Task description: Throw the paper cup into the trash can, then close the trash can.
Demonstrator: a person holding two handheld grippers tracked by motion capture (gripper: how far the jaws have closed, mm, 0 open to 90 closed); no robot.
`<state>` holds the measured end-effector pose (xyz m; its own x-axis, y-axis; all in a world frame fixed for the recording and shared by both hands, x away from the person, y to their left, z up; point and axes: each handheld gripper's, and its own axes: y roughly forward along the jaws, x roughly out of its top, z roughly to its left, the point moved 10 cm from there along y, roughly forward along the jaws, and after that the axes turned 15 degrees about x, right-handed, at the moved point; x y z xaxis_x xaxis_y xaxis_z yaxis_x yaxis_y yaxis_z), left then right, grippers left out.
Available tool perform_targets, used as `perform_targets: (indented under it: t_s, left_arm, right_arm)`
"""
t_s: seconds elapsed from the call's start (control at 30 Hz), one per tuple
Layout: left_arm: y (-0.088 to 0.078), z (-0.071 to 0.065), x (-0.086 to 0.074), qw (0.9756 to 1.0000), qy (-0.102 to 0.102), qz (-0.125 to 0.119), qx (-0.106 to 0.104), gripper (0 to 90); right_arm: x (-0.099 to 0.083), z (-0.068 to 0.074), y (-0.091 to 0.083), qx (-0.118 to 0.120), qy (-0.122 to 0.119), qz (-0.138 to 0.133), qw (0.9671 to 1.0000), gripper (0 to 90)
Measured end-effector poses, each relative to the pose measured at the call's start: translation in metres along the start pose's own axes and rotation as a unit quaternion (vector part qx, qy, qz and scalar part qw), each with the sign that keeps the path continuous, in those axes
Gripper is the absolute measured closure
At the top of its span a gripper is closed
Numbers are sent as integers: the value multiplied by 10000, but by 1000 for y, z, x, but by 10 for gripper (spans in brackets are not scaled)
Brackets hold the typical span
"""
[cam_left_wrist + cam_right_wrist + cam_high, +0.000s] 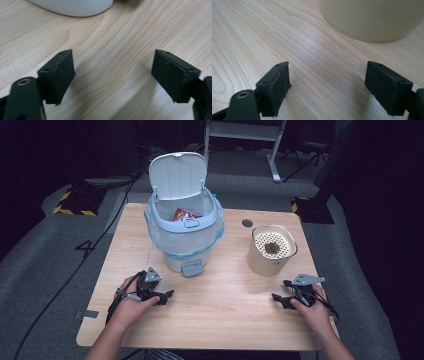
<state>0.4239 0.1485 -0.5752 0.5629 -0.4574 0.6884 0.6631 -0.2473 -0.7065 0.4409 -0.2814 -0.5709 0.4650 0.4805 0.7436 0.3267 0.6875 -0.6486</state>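
Observation:
A pale blue-and-white lidded bin (185, 227) stands at the back middle of the wooden table (220, 295), its lid up, a plastic liner in it and a red packet (184, 214) inside. A cream canister (271, 250) with a perforated insert and a dark clump in it stands to the right. My left gripper (167, 296) rests low on the table in front of the bin, jaws open and nothing between them (112, 75). My right gripper (279, 294) sits low near the canister (372, 20), jaws open and bare (327, 85).
A small dark round disc (247, 223) lies on the table behind the canister. The bin's grey foot pedal (192, 268) juts toward me. Black cables (65, 275) trail over the grey floor at the left. A white metal stand (272, 150) rises beyond the table.

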Motion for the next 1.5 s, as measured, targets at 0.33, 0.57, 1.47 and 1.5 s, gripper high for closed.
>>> perform_targets:
  t_s: [0.33,0.57,1.47,1.5]
  left_arm:
    - [-7,9,-2,9993,-252,238,110,304]
    - [-16,10,7,9994,-345,10,-20,315]
    - [-134,45,90,9896,-140,-1278,-650,377]
    - [-138,47,96,9886,-173,-1351,-639,379]
  right_arm:
    - [0,-1,1,-82,74,19,9999,180]
    - [0,-1,1,-80,77,19,9999,180]
    - [0,0,1,-83,79,8,9999,181]
    - [0,0,1,-85,82,2,9999,181]
